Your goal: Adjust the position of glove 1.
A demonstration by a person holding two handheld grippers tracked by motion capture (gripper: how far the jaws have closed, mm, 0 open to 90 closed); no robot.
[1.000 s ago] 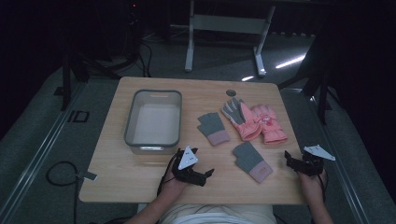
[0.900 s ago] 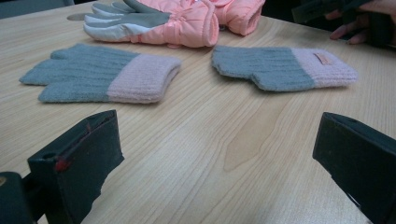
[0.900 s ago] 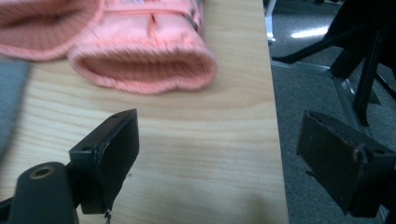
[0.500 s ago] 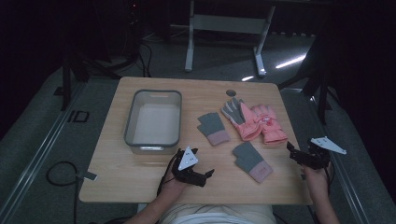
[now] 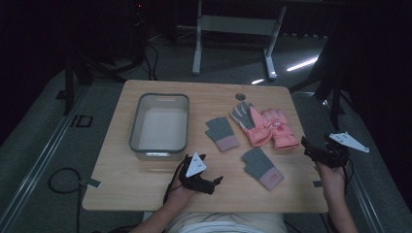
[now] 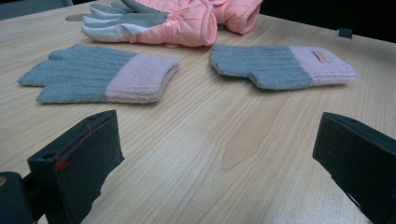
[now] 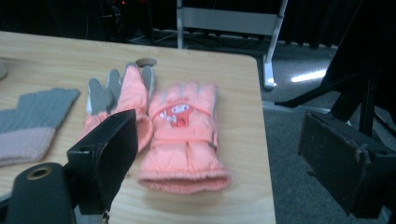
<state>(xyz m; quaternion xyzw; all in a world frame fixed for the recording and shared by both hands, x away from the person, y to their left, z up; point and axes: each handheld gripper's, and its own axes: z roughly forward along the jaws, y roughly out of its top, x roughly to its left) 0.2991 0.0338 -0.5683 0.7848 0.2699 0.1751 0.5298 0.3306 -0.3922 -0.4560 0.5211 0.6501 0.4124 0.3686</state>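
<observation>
A: Fingers?
B: Both released. The left gripper (image 5: 210, 175) sits low at centre frame, the right gripper (image 5: 316, 151) at the right table (image 5: 145, 187) edge, both grasping nothing.
A: Gloves?
B: Pink gloves (image 7: 184, 135) at centre of the right gripper view show a cartoon patch; the left gripper view shows grey gloves' (image 6: 100, 74) small tag, unreadable.
A: Surroundings?
B: Wooden table, tub (image 5: 159, 124) at upper left, dark room.

1. A bin (image 5: 159, 125) is set on the left half of the table (image 5: 121, 184).
2. A knit glove (image 5: 222, 133) is laid just right of the bin.
3. A second knit glove (image 5: 262, 168) is placed nearer the front edge, right of the first.
4. Two padded gloves (image 5: 265, 126) are laid side by side behind it, touching, toward the right edge.
5. The left gripper (image 5: 210, 180) is held at the front edge, before the bin.
6. The right gripper (image 5: 313, 150) is held at the right edge, right of the padded gloves.
</observation>
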